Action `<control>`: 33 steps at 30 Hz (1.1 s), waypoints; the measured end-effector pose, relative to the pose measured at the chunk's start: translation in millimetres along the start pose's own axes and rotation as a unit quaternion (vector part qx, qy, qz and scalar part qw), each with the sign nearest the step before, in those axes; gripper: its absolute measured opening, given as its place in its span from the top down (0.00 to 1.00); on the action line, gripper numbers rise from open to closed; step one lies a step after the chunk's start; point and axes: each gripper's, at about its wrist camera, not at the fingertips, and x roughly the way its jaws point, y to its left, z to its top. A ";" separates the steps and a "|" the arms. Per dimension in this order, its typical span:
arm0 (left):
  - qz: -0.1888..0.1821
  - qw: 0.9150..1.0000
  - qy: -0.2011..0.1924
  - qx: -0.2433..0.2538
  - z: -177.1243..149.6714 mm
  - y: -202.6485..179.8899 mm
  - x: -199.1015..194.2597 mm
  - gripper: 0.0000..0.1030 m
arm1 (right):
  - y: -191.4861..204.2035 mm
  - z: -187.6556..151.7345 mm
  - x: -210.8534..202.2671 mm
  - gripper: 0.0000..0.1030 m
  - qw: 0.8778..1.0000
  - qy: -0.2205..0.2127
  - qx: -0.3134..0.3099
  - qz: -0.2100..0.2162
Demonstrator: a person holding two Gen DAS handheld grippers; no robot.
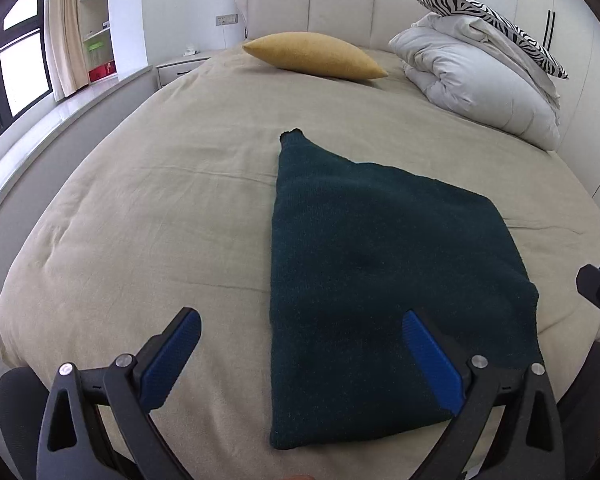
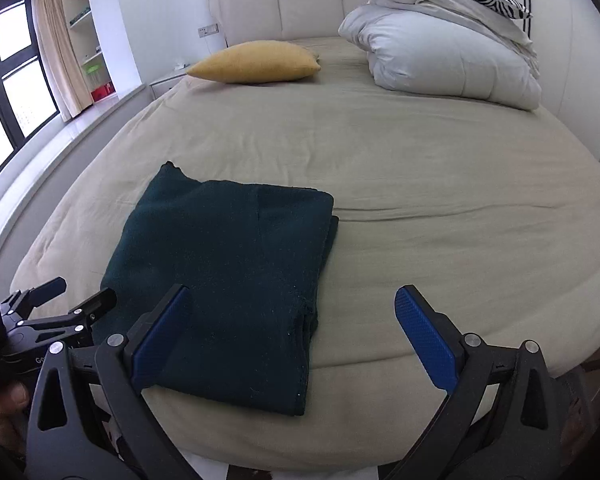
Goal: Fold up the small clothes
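Bed cover: wide beige bedspread (image 1: 160,200), lightly creased.
Cushion: mustard-yellow fabric pillow (image 1: 314,55), at 12 o'clock near the cream padded headboard (image 1: 308,0).
Bedding: folded white quilt (image 1: 472,80) at 2 o'clock, zebra-striped pillow (image 1: 496,20) on top.
Shelves: white wall shelving (image 1: 96,20) at 10 o'clock.

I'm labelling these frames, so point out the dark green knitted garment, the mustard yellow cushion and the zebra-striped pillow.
dark green knitted garment (image 2: 228,264), right wrist view, middle of folded top.
mustard yellow cushion (image 1: 314,55), left wrist view, centre.
zebra-striped pillow (image 1: 496,24), left wrist view, striped face.

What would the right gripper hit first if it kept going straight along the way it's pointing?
Probably the near right edge of the dark green folded garment, or the beige bed cover beside it. The right gripper is open, empty and angled down; depth is unclear.
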 end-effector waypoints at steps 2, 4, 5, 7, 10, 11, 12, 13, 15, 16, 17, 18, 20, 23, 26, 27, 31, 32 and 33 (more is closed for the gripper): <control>0.002 1.000 0.000 -0.002 0.3 1.9 0.1 0.00 | 3.2 -0.2 4.4 0.00 1.000 0.004 -0.004 0.000; 0.004 1.000 0.000 -0.004 0.7 2.9 0.9 0.00 | 3.6 -0.9 2.6 0.00 1.000 0.006 -0.006 0.001; 0.004 1.000 0.001 -0.004 0.9 3.5 1.4 0.00 | 4.1 -1.5 2.5 0.00 1.000 0.007 -0.007 -0.001; 0.005 1.000 0.002 -0.004 1.5 4.3 2.6 0.00 | 4.5 -2.8 5.9 0.00 1.000 0.010 -0.007 -0.003; 0.008 1.000 0.003 -0.003 1.2 4.0 3.4 0.00 | 4.7 -5.5 10.3 0.00 1.000 0.014 -0.006 -0.006; 0.008 1.000 0.002 -0.002 1.5 4.0 4.0 0.00 | 4.1 -5.9 10.6 0.00 1.000 0.016 -0.006 -0.005; 0.009 1.000 0.002 -0.001 1.8 4.3 4.5 0.00 | 4.0 -6.8 11.8 0.00 1.000 0.018 -0.005 -0.005; 0.010 1.000 0.003 -0.001 1.9 4.2 4.6 0.00 | 3.1 -7.1 13.6 0.00 1.000 0.019 -0.004 -0.005; 0.009 1.000 0.002 -0.001 1.4 4.0 4.4 0.00 | 2.9 -8.4 14.3 0.00 1.000 0.022 -0.002 -0.004; 0.010 1.000 0.003 -0.001 1.5 3.8 4.6 0.00 | 2.2 -8.4 14.6 0.00 1.000 0.022 -0.002 -0.004; 0.010 1.000 0.003 -0.001 1.3 3.6 4.4 0.00 | 2.1 -8.7 15.0 0.00 1.000 0.023 -0.002 -0.004; 0.010 1.000 0.003 0.000 1.1 3.5 4.1 0.00 | 1.7 -8.5 14.5 0.00 1.000 0.023 -0.002 -0.004; 0.011 1.000 0.003 0.000 0.7 3.1 3.9 0.00 | 1.4 -8.7 15.1 0.00 1.000 0.025 -0.002 -0.004; 0.011 1.000 0.003 0.001 0.4 2.9 4.3 0.00 | 1.8 -8.9 15.7 0.00 1.000 0.025 -0.002 -0.004; 0.011 1.000 0.003 0.001 0.0 2.8 3.9 0.00 | 2.7 -9.2 15.3 0.00 1.000 0.025 -0.002 -0.004; 0.011 1.000 0.003 0.000 0.1 2.7 4.0 0.00 | 2.3 -9.5 16.0 0.00 1.000 0.026 -0.002 -0.004; 0.012 1.000 0.003 0.001 0.1 2.8 4.0 0.00 | 1.3 -11.0 17.5 0.00 1.000 0.028 -0.004 -0.003; 0.011 1.000 0.003 0.001 0.3 2.9 4.3 0.00 | 1.0 -10.9 17.4 0.00 1.000 0.028 -0.004 -0.003; 0.011 1.000 0.003 0.001 0.4 2.9 4.3 0.00 | 1.2 -11.1 17.6 0.00 1.000 0.029 -0.003 -0.003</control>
